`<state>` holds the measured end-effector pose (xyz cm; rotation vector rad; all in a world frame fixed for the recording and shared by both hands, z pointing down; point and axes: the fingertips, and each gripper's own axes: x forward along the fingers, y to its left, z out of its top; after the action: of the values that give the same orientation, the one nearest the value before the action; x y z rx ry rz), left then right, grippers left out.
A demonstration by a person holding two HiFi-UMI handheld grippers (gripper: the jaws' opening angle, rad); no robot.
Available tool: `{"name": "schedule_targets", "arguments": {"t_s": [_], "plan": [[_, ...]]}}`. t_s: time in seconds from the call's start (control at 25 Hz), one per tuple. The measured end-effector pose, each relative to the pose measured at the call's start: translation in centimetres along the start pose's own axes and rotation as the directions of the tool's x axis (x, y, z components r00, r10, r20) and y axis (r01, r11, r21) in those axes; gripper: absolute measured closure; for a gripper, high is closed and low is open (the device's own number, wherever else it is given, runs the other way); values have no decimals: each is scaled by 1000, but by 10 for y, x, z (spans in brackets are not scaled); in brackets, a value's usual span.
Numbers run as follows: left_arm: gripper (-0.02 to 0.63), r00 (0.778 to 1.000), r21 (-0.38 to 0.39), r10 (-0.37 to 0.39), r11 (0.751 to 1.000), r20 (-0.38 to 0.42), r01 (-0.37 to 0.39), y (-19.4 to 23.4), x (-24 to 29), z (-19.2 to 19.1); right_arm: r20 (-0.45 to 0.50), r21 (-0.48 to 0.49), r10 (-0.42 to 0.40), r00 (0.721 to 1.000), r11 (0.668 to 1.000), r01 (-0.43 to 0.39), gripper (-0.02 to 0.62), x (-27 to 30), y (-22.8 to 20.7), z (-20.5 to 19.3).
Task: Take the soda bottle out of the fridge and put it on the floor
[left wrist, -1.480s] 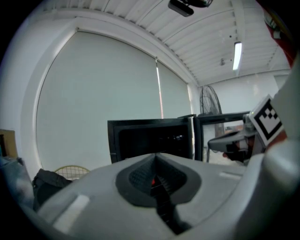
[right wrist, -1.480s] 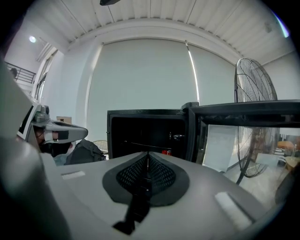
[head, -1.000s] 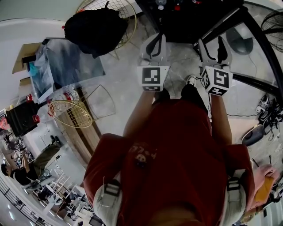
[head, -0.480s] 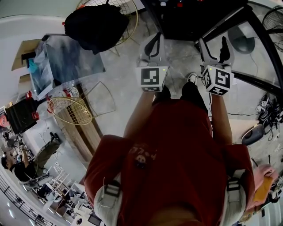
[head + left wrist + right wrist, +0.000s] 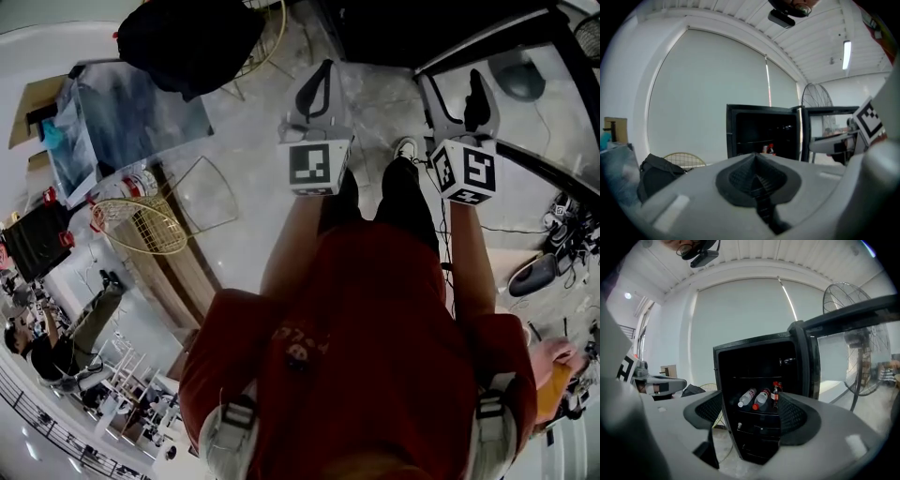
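The black fridge [image 5: 759, 380] stands open in front of me, its glass door [image 5: 806, 357] swung to the right. On a shelf inside, a dark soda bottle [image 5: 776, 395] with a red cap stands upright beside two clear bottles [image 5: 754, 398] lying down. My right gripper [image 5: 750, 416] is open and empty, well short of the fridge, with the shelf framed between its pads. My left gripper [image 5: 757, 180] is shut on nothing and also faces the fridge [image 5: 761, 136]. In the head view both grippers, left [image 5: 317, 89] and right [image 5: 461, 94], are held out above the floor.
A black bag [image 5: 187, 37] lies on a wire chair at the upper left. A glass table [image 5: 122, 122] and a wire basket [image 5: 131, 225] are to the left. A standing fan [image 5: 848, 333] is right of the fridge door. Cables and shoes [image 5: 553, 267] lie at the right.
Both grippers have moved a little forward toward the fridge, and the head view has shifted with them. The right jaws stand slightly wider.
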<state>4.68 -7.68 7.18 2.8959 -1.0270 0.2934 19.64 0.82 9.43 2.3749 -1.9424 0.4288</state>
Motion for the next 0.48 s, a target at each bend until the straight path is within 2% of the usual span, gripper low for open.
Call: {"name": "schedule_targets", "arguments": {"t_s": [0.16,0.48], "plan": [[606,1000,-11,-1,1000,14,1,9,7,-24,-3,21,9,1000,1000,-9,239,11,5,-18],[606,1000,-31,23,999,-3,-23,18,20,-99,-21,-21,-13,1000,1000,12,239,35,-5,-78]]}}
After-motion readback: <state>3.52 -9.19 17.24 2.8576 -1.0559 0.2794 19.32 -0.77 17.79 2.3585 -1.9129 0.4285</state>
